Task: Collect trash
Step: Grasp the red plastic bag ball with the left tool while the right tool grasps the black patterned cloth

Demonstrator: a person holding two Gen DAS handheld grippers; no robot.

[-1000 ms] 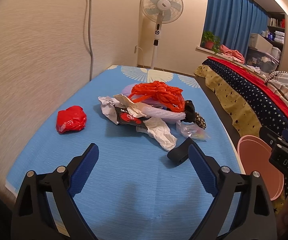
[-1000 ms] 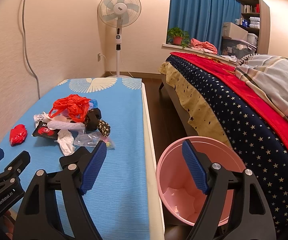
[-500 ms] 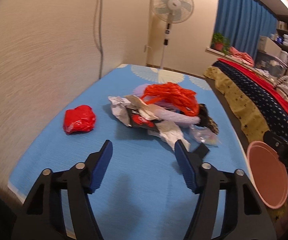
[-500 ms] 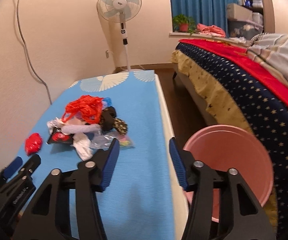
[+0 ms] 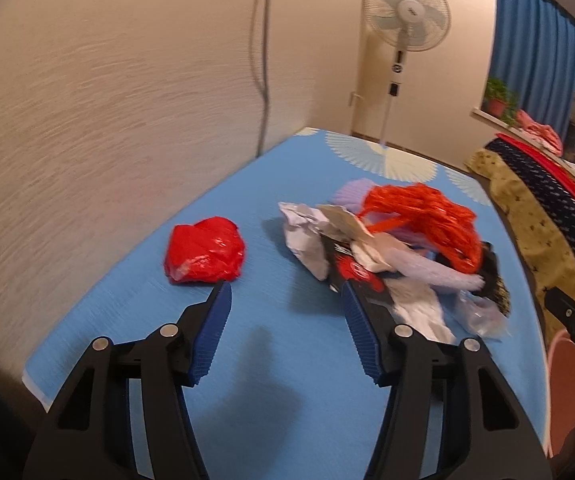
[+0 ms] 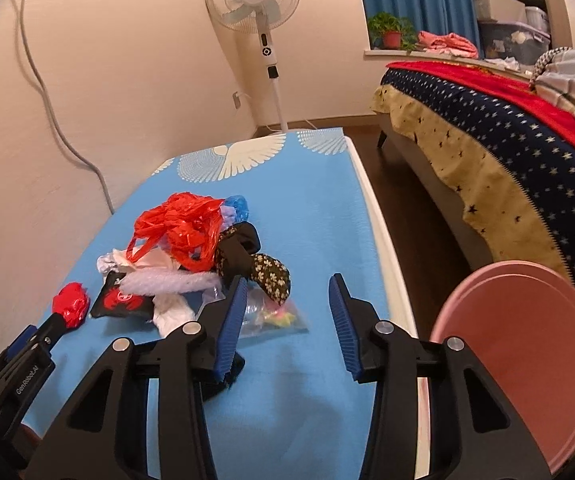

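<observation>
A heap of trash lies on the blue mat [image 5: 287,360]: an orange plastic bag [image 5: 423,216], crumpled white paper [image 5: 303,236], a black and red wrapper [image 5: 357,274], a clear bag [image 6: 273,316] and dark floral cloth [image 6: 269,276]. A red crumpled wrapper [image 5: 203,252] lies apart to the left. My left gripper [image 5: 285,296] is open and empty, just short of the red wrapper and the heap. My right gripper [image 6: 287,290] is open and empty above the mat, right of the heap. A pink bin [image 6: 527,360] stands on the floor at the right.
A wall [image 5: 87,120] with a hanging cable runs along the mat's left side. A standing fan [image 6: 263,20] is at the far end. A bed with a starred cover [image 6: 507,140] lies to the right across a strip of dark floor [image 6: 415,208].
Both grippers have moved forward and left toward the heap. Their jaws have narrowed somewhat but stay open. The bin has slid to the right edge of the right wrist view.
</observation>
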